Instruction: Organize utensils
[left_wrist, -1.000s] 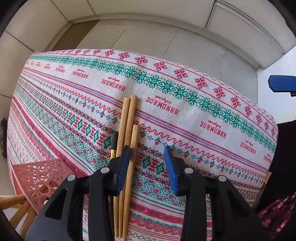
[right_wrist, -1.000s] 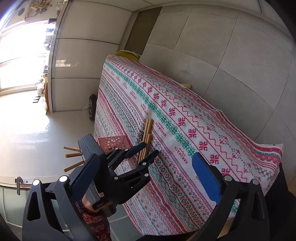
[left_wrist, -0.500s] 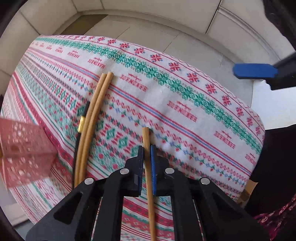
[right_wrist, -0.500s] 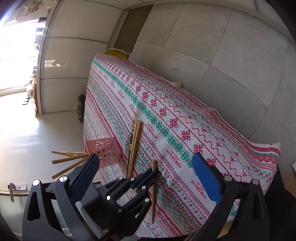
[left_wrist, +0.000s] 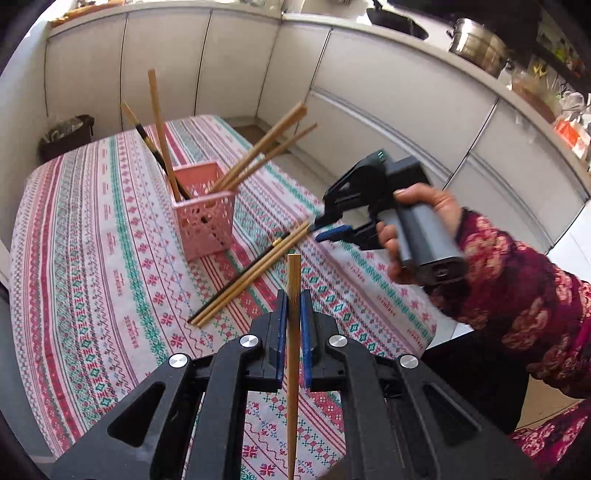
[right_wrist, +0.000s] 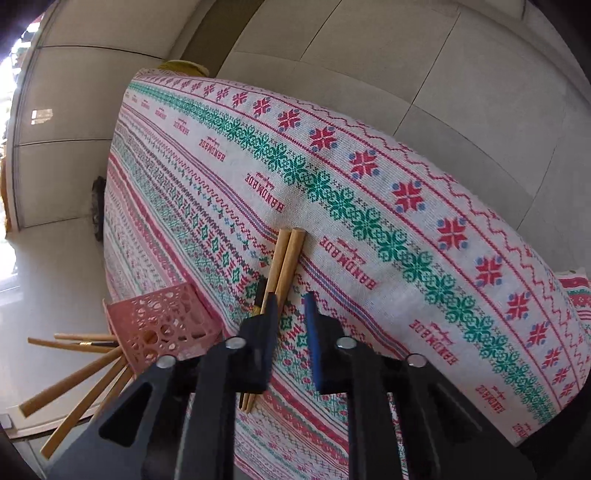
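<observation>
We've got one chopstick (left_wrist: 293, 295) clamped between the left gripper's (left_wrist: 292, 314) pads, lifted clear of the cloth (left_wrist: 110, 258), top end poking out ahead of the fingertips. Ahead and left of that gripper: loose chopsticks (left_wrist: 251, 275) flat on the cloth, two wooden plus one dark. Beyond them, the pink basket (left_wrist: 205, 221) stands upright with more sticks (left_wrist: 258, 151) leaning out. Our right gripper (right_wrist: 291, 314) sits low over the loose ones, fingers apart, nothing between them; the left finger (right_wrist: 267, 321) covers part of the pair (right_wrist: 286, 258). Right hand (left_wrist: 417, 221) wraps that gripper's handle.
</observation>
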